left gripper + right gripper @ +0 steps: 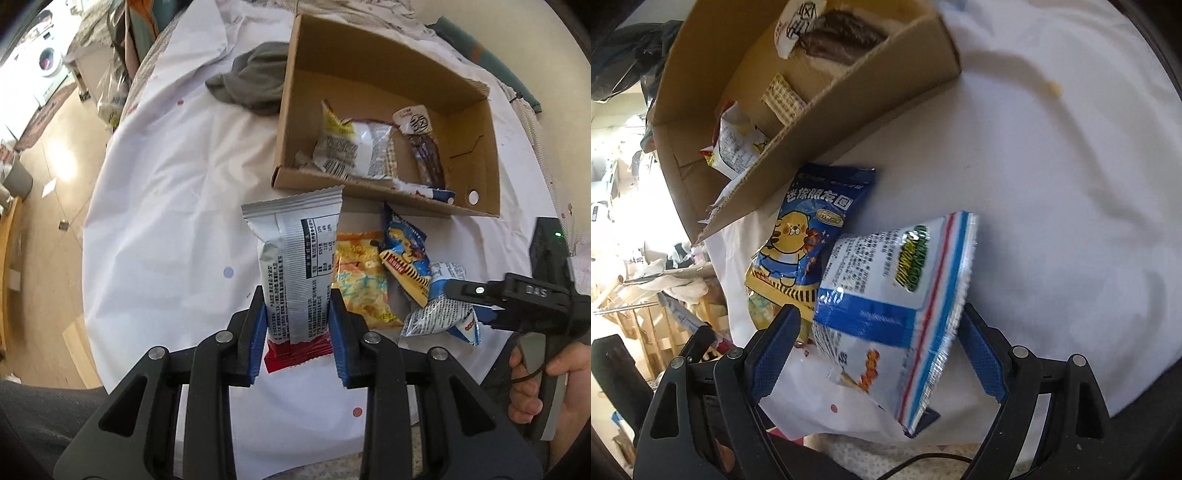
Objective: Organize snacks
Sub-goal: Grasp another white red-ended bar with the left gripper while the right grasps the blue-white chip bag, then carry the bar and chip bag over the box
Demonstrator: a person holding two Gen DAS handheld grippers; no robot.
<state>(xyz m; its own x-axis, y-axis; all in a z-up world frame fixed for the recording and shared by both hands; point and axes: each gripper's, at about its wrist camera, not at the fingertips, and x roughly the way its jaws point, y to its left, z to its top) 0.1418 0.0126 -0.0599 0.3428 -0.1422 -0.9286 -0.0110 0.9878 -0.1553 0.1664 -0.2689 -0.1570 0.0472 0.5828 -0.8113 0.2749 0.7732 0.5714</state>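
My left gripper [297, 314] is shut on a silver and red snack packet [295, 266], held upright above the white tablecloth, just in front of the open cardboard box [476, 155]. The box holds several snacks [351, 151]. My right gripper [877, 350] is open, its fingers on either side of a white and blue striped snack bag [894, 306]; this bag also shows in the left wrist view [439, 310]. A blue cartoon bag [809, 229] lies beside it, near the box wall [827, 122]. A yellow noodle packet [362, 280] lies between the two grippers.
A grey cloth [255, 77] lies left of the box. The white tablecloth [166, 184] covers a round table whose edge drops to a wooden floor [48, 206] on the left. A yellow crumb [1052, 88] sits on the cloth.
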